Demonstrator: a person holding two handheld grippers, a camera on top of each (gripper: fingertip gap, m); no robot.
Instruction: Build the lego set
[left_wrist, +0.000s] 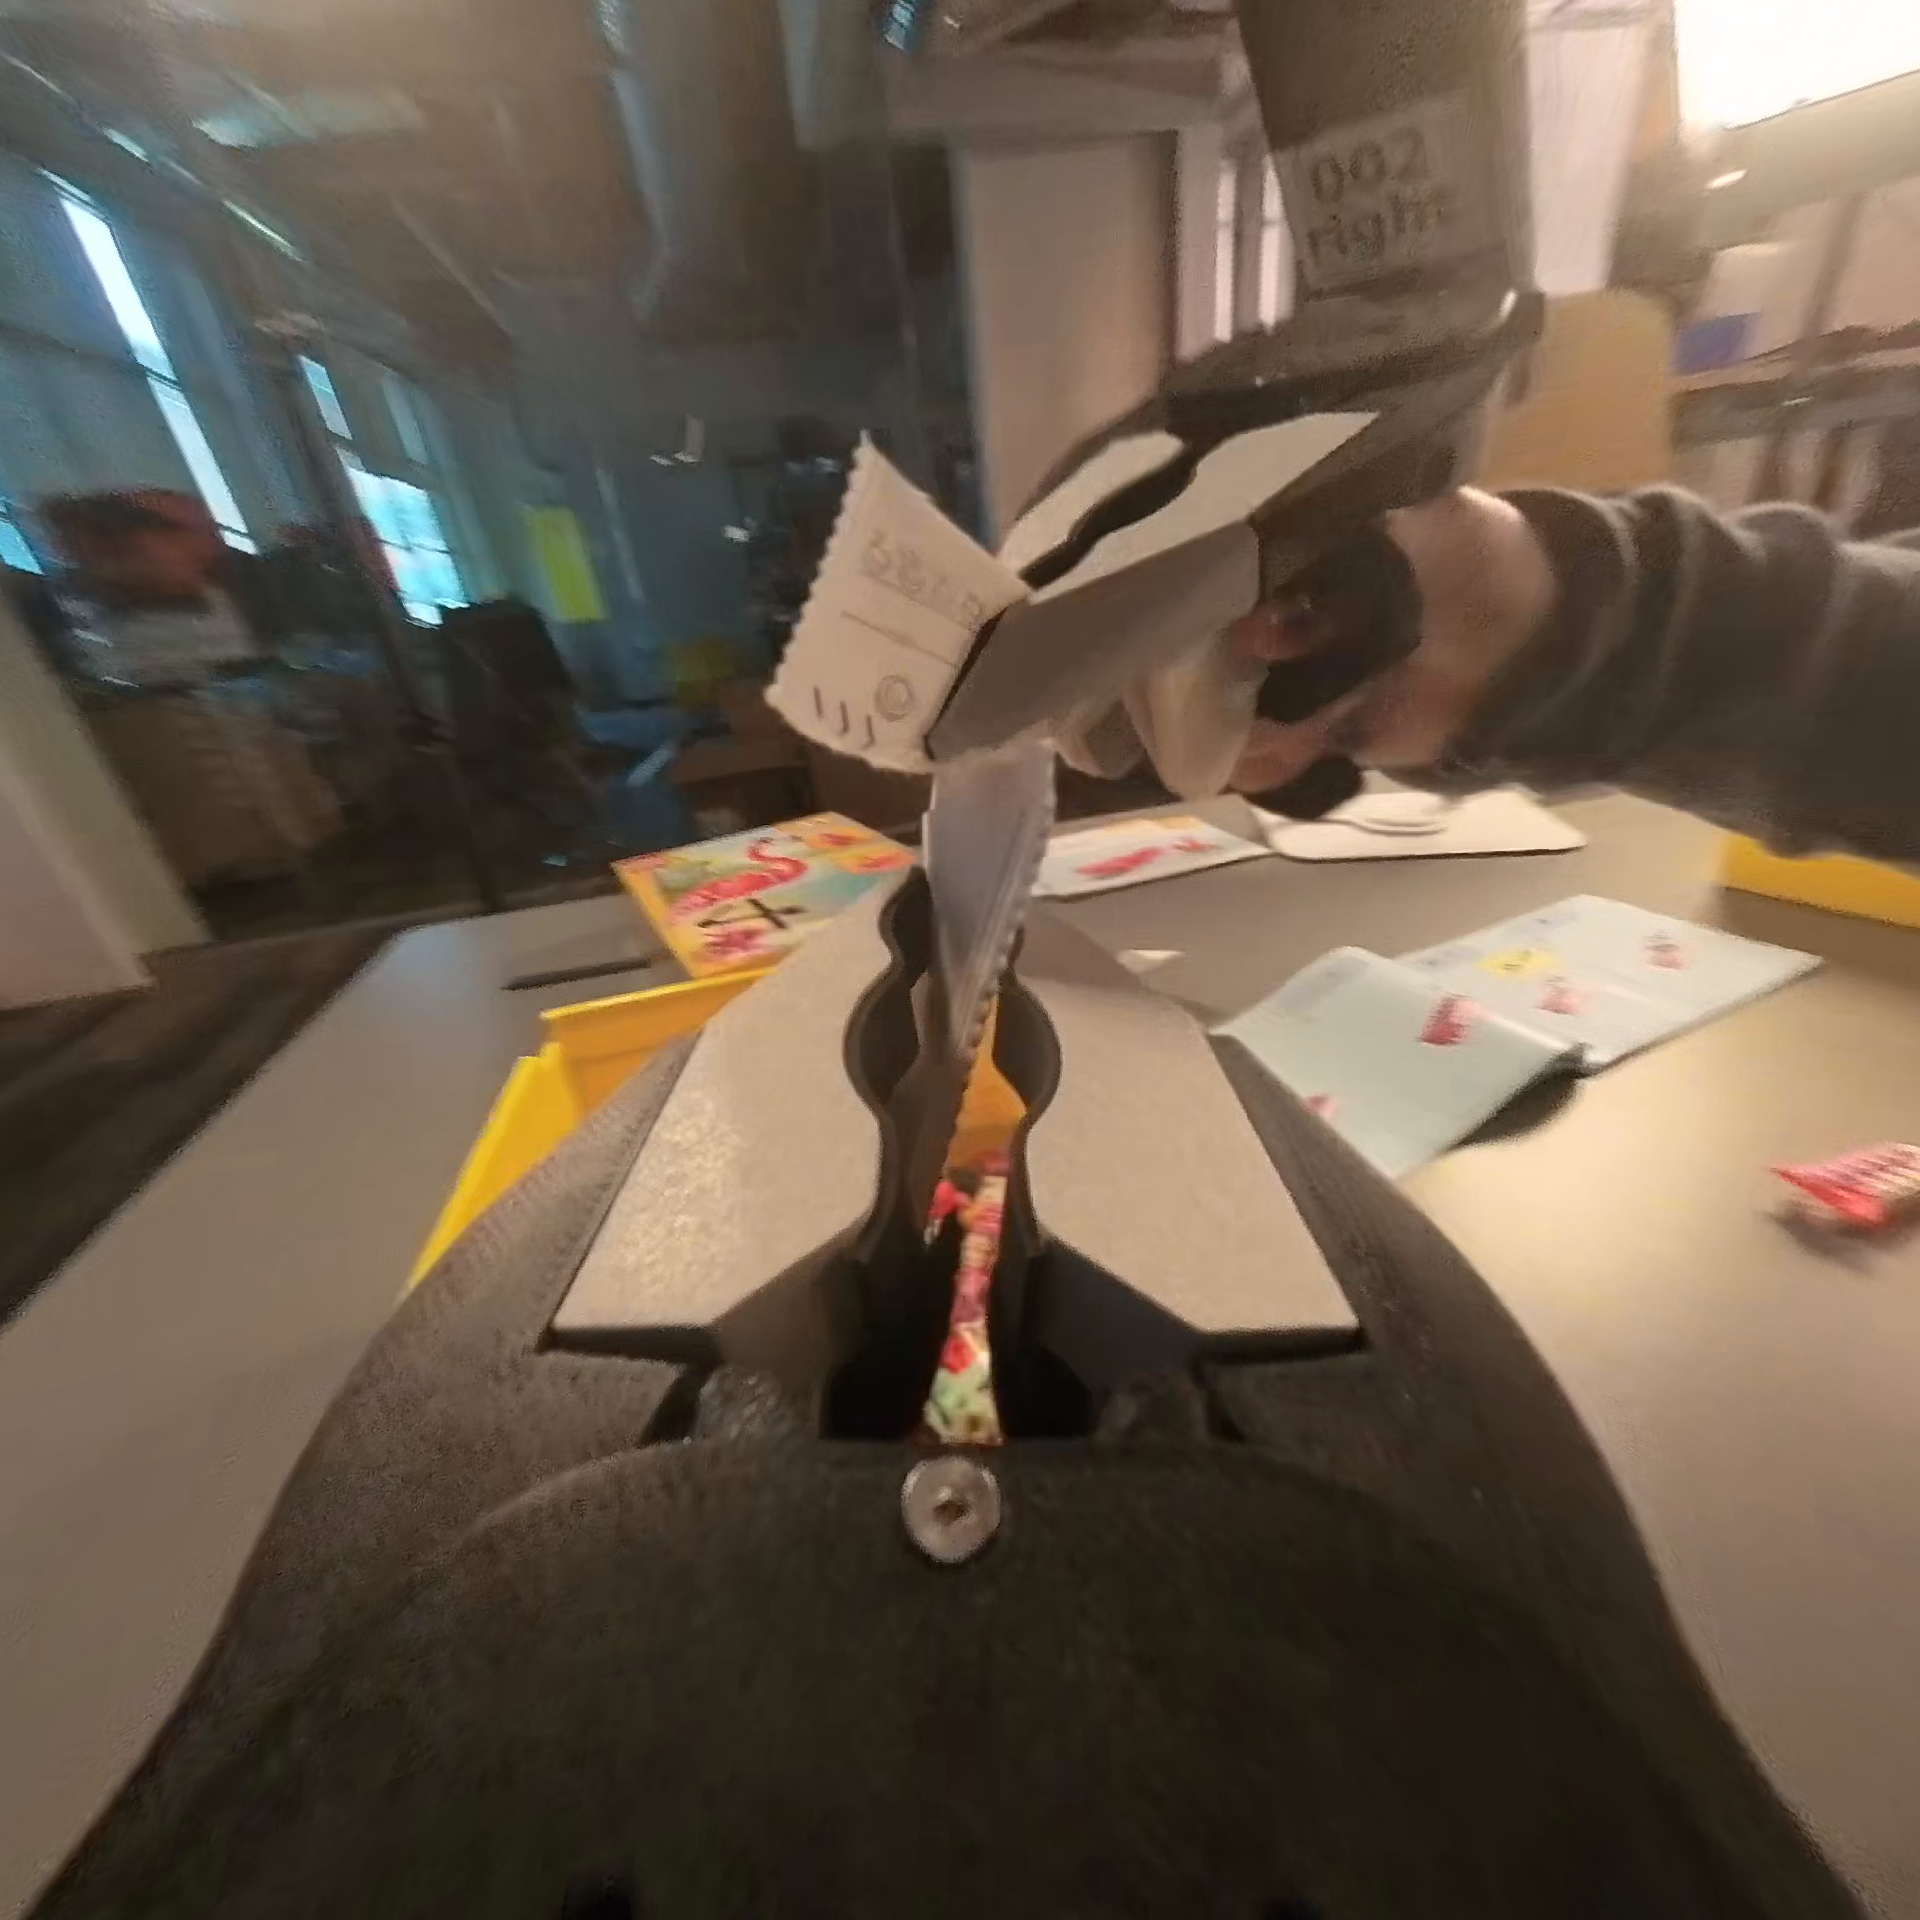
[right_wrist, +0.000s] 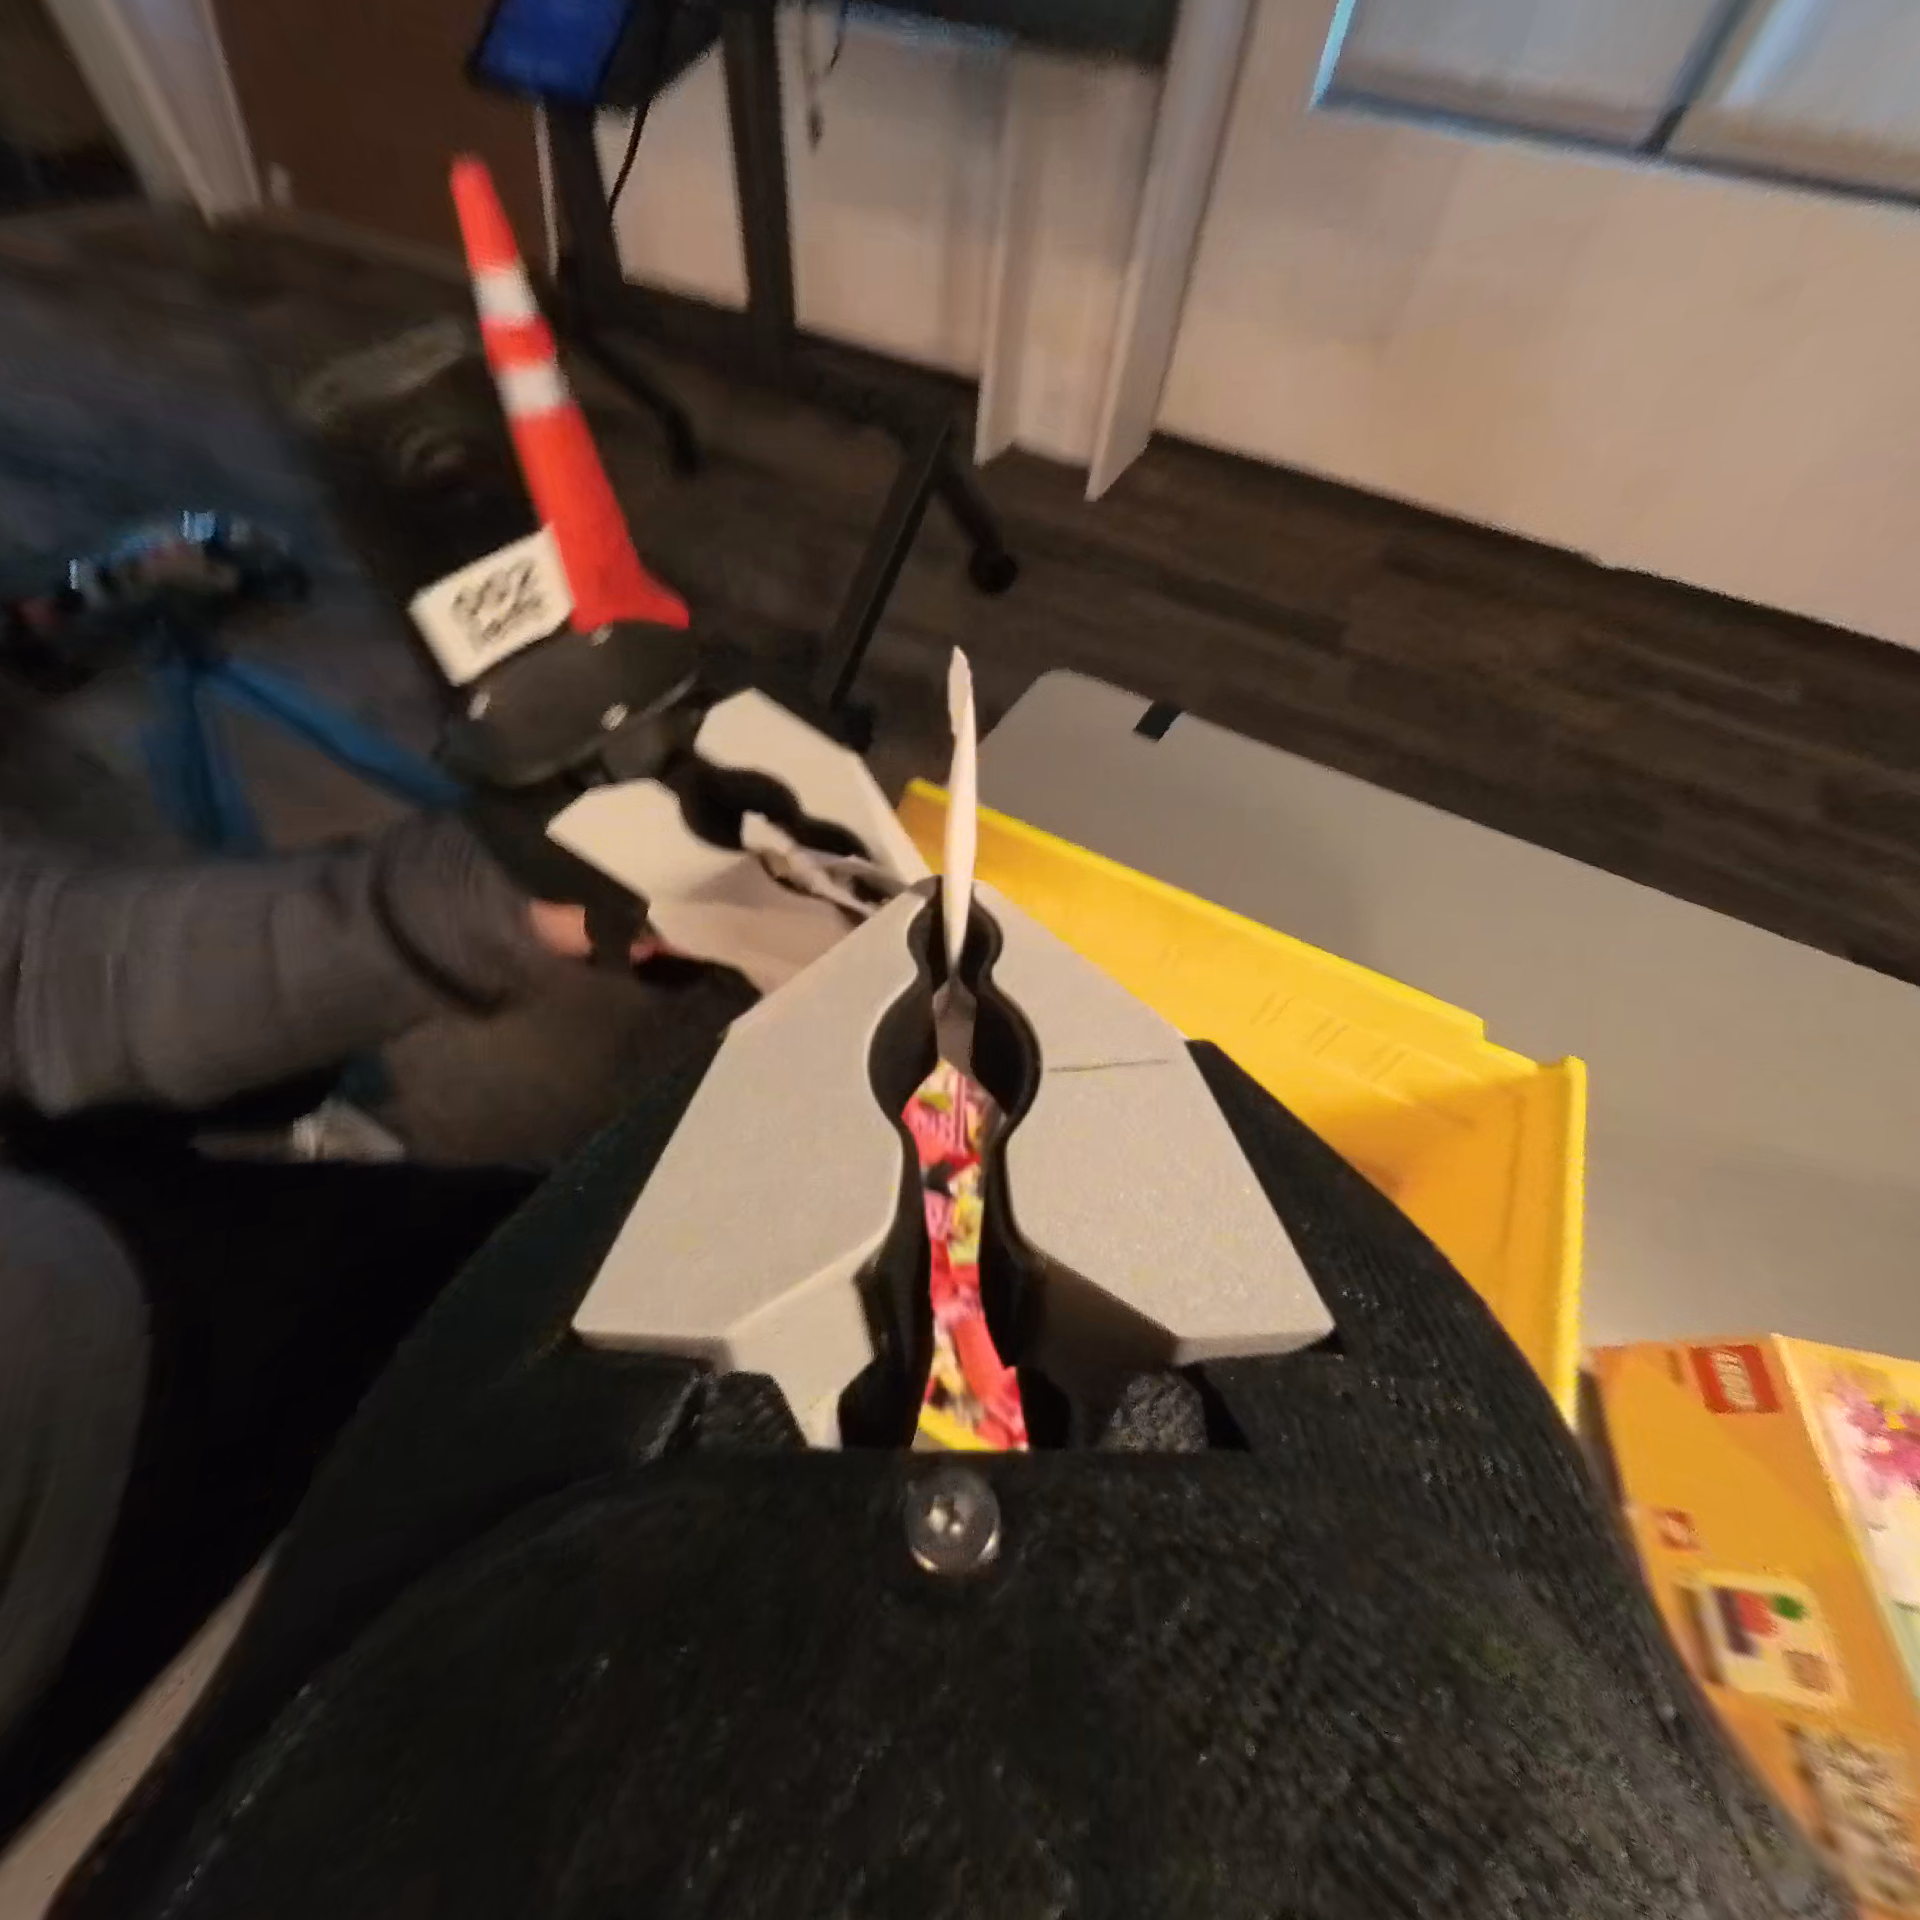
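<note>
Both grippers hold one white paper bag with serrated edges above the table. In the left wrist view my left gripper (left_wrist: 966, 940) is shut on the bag's lower edge (left_wrist: 982, 883). The bag rises to my right gripper (left_wrist: 961, 675), which is shut on its upper part (left_wrist: 883, 623) just above. In the right wrist view my right gripper (right_wrist: 951, 920) pinches the bag, seen edge-on (right_wrist: 961, 790). The left gripper (right_wrist: 821, 878) sits close to its left with paper in its jaws. Coloured Lego pieces (right_wrist: 956, 1247) show below, through the slot behind the fingers.
A yellow bin (right_wrist: 1299, 1018) lies under the grippers, also in the left wrist view (left_wrist: 582, 1039). A Lego box (left_wrist: 769, 904) lies beyond it. An open instruction booklet (left_wrist: 1507, 997) and red pieces (left_wrist: 1860, 1195) lie on the grey table at right. An orange cone (right_wrist: 530, 416) stands on the floor. Only a small space, under 4 cm, lies between the two pairs of fingers.
</note>
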